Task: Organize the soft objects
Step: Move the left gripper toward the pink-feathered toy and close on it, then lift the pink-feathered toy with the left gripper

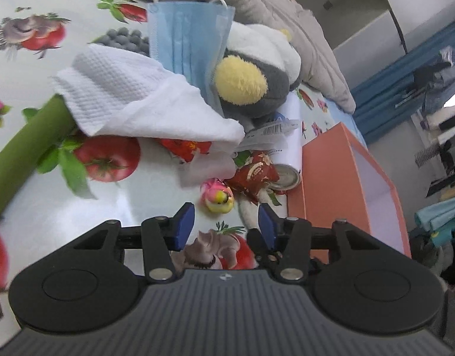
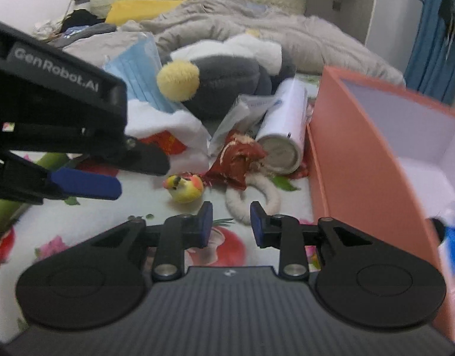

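Bare strip of fruit-print desk (image 2: 88, 216) lay open before both grippers. Orange box (image 2: 361, 178) walled right edge, white inside; contents mostly hidden. Soft pile crowded behind: white towel (image 1: 132, 95), blue mask (image 1: 189, 44), plush penguin (image 1: 251, 83), small bird toy (image 2: 184, 188). Left gripper (image 1: 226, 222) fingers apart, empty. Right gripper (image 2: 231, 222) fingers apart, empty.

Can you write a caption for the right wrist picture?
Both grippers, right and left, open over a small bird toy beside the orange box.
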`<state>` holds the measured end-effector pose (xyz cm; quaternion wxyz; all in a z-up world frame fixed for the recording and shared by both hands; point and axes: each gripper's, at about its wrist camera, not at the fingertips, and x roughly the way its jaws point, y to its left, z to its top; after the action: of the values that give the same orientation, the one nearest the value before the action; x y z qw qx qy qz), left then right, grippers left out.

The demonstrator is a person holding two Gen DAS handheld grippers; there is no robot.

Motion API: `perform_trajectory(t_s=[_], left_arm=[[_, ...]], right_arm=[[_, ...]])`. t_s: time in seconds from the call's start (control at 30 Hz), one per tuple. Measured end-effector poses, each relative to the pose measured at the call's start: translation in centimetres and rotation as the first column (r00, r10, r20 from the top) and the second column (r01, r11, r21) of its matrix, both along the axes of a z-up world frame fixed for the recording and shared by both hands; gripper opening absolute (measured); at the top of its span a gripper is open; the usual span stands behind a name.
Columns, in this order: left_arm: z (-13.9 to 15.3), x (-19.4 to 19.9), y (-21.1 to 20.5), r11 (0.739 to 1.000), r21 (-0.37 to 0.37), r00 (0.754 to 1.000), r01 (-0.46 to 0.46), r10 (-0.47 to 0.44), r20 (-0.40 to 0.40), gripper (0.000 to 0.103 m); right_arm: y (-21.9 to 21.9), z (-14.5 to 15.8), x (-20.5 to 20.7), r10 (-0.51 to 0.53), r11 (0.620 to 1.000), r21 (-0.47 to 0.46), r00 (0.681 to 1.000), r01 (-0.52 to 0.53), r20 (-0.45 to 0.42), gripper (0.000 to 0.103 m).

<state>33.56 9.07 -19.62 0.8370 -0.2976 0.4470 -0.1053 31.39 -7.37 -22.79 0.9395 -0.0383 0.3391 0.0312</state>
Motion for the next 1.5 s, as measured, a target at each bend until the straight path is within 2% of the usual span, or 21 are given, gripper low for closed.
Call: perform_trajectory(t_s=[0.13, 0.23, 0.37, 0.43, 0.5, 0.57, 0.73, 0.8, 1.03, 1.23, 1.33, 1.5], left_arm=[[-0.7, 1.8, -0.5, 0.999, 0.021, 0.999, 0.038, -0.037, -0.014, 0.054], [-1.1, 3.1, -0.5, 0.998, 0.023, 0.998, 0.055, -0.054, -0.023, 0.050], [-1.6, 4.4, -0.9, 0.994, 0.039, 0.994, 0.098, -0.096, -0.045, 0.041], [-1.9, 4.9, -1.3, 0.991, 0.054, 0.991, 0.121, -0.118, -0.064, 0.041], [-2.3, 5.3, -1.7, 0.989, 0.048, 0.988, 0.136, -0.133, -0.074, 0.036], [-2.7, 5.6, -2.1, 0.987, 0.049, 0.985, 0.152, -0.148, -0.084, 0.027], [-2.7, 5.4, -2.9, 0.986, 0.094, 0.988, 0.138, -0.131, -0.077, 0.026], [-2.2, 5.0, -2.9, 0.986, 0.113, 0.991, 0.124, -0.117, -0.064, 0.026], [0.3, 2.2, -1.8, 0.991, 0.110, 0.997, 0.075, -0.072, -0.029, 0.025], [1.9, -1.6, -1.7, 0.992, 0.115, 0.998, 0.054, -0.052, -0.017, 0.025], [2.5, -3.8, -1.8, 0.992, 0.121, 0.999, 0.042, -0.041, -0.010, 0.025], [3.4, -7.8, -1.7, 0.986, 0.163, 1.000, 0.026, -0.028, 0.007, 0.025]], right_arm=[[0.2, -1.1, 0.9, -0.018, 1.000, -0.004, 1.000, 0.018, 0.006, 0.030], [0.8, -1.7, 1.5, -0.019, 0.999, -0.050, 0.999, 0.021, 0.048, 0.030], [0.5, -2.4, 2.2, -0.028, 0.998, -0.049, 0.999, 0.029, 0.024, 0.030], [0.2, -2.6, 2.3, -0.023, 0.999, -0.041, 1.000, 0.023, 0.007, 0.016], [-0.1, -2.5, 2.2, -0.011, 1.000, -0.026, 1.000, 0.011, 0.002, 0.011], [-0.3, -2.5, 2.0, 0.003, 1.000, -0.014, 1.000, -0.003, -0.001, 0.010], [-0.4, -2.0, 1.4, 0.014, 1.000, -0.003, 1.000, -0.014, 0.001, 0.009], [-0.5, -1.5, 0.9, 0.025, 1.000, 0.006, 1.000, -0.025, 0.000, 0.009], [-1.4, 0.5, -1.9, 0.075, 0.996, 0.054, 0.997, -0.075, 0.001, 0.009], [-1.6, 1.7, -4.6, 0.122, 0.991, 0.051, 0.993, -0.122, 0.003, 0.009], [-1.9, 1.8, -6.2, 0.165, 0.983, 0.080, 0.986, -0.164, -0.013, 0.009], [-2.0, 2.2, -8.9, 0.219, 0.973, 0.080, 0.976, -0.217, -0.018, 0.009]])
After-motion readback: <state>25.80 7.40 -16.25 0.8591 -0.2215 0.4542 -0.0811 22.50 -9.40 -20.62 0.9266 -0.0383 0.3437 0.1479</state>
